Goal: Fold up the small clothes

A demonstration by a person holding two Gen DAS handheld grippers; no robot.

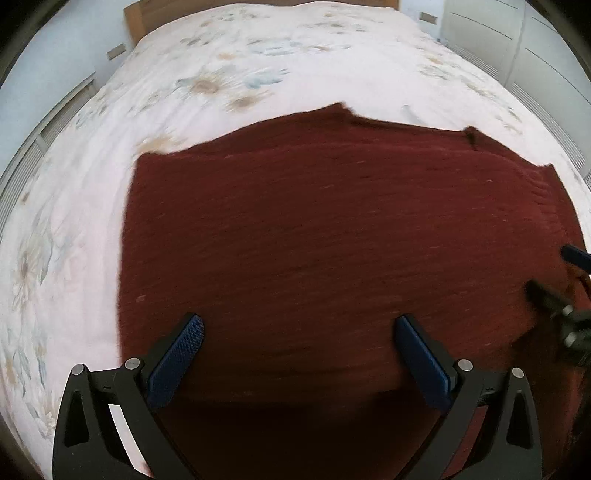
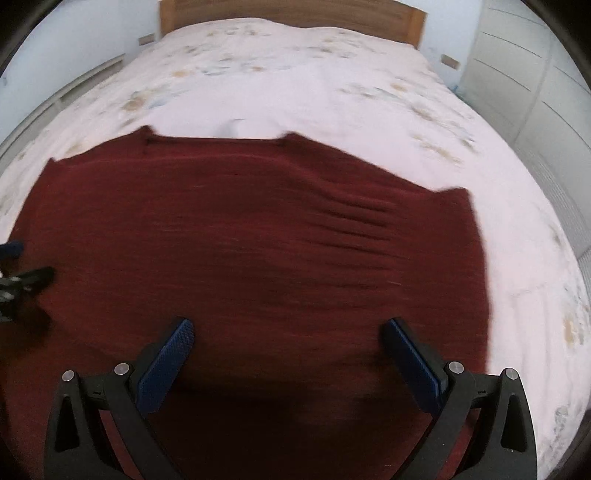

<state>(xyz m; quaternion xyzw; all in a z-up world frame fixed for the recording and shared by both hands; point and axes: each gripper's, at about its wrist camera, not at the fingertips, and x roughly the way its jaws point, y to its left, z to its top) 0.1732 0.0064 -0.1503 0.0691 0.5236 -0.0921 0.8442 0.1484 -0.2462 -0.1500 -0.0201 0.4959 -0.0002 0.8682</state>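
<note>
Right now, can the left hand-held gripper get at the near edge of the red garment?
Probably yes: the left hand-held gripper is open above the red garment, with nothing between them.

place: home bedroom | bed: wide bed under a pale pink bedspread with faded floral print (image 2: 303, 92) | headboard: brown wooden headboard (image 2: 291, 14) at the far end | walls: pale blue painted wall (image 1: 48, 70) | storage: white panelled wardrobe doors (image 2: 535, 74) along the right side | on bed: dark red knitted garment (image 2: 258, 236) lying flat
</note>
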